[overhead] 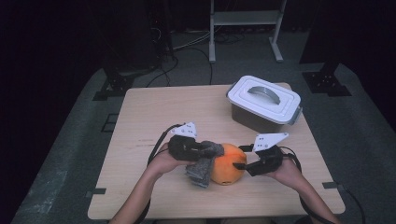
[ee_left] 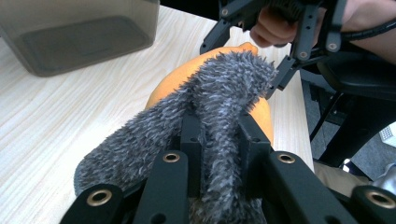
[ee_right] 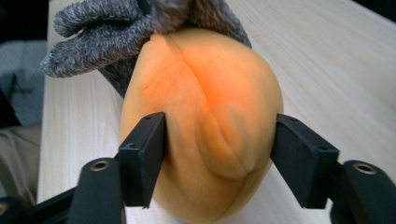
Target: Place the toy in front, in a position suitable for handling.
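- Near the front middle of the tabletop [overhead: 140, 116] sits your orange squishy ball [overhead: 227, 163], with the fuzzy grey cloth [overhead: 203, 164] draped over its left side and spilling down onto the wood.
- Your left gripper [overhead: 205, 150] has its fingers [ee_left: 191, 140] clamped tight on a fold of that cloth, right where it lies against the ball.
- Your right gripper [overhead: 239, 165] has its fingers [ee_right: 144, 149] spread wide around the ball's right end. In the right gripper view the left finger looks to be touching the skin and the right one stands just off it, so I'd call that straddling, not gripping.
- Handling guess: the ball looks soft and light, with creases and a dimple in the skin, so it'll probably squash and squirt out if you pinch it near an end. Take it across the fat middle and close gently.
- The cloth is floppy and shaggy and should hold fine in a pinch, but it'll drag over the ball, so steady the ball while you pull.
- Count: one ball, one cloth, one lidded grey box [overhead: 264, 103] well apart at the back right, two grippers.
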`<state>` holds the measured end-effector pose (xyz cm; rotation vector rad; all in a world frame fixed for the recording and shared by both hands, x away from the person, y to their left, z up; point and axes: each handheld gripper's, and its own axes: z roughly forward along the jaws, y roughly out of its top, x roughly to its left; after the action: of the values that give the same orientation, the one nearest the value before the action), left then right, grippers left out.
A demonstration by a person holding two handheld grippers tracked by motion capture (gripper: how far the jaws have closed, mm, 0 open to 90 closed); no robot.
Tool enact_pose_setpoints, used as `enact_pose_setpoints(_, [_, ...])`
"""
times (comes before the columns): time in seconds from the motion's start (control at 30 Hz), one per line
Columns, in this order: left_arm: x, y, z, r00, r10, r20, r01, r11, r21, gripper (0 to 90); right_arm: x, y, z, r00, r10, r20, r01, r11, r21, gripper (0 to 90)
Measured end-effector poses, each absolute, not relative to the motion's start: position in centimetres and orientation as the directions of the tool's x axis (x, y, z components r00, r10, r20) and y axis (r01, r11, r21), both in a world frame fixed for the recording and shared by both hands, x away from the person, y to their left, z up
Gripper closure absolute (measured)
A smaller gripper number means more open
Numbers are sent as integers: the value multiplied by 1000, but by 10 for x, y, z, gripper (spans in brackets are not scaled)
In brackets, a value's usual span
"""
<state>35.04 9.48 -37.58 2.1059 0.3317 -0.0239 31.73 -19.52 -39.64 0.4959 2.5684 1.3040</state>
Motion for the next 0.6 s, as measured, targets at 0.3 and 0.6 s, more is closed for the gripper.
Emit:
enact_pose_setpoints(0.3, [350, 92, -376, 964, 217, -151, 242, -495, 835, 760, 326, -175, -382, -947, 299, -117, 109, 641, 760, 281])
enact_pose_setpoints(0.6, [351, 95, -379, 959, 233, -164, 259, -475, 841, 760, 330, -168, -388, -949, 297, -105, 120, 649, 751, 561])
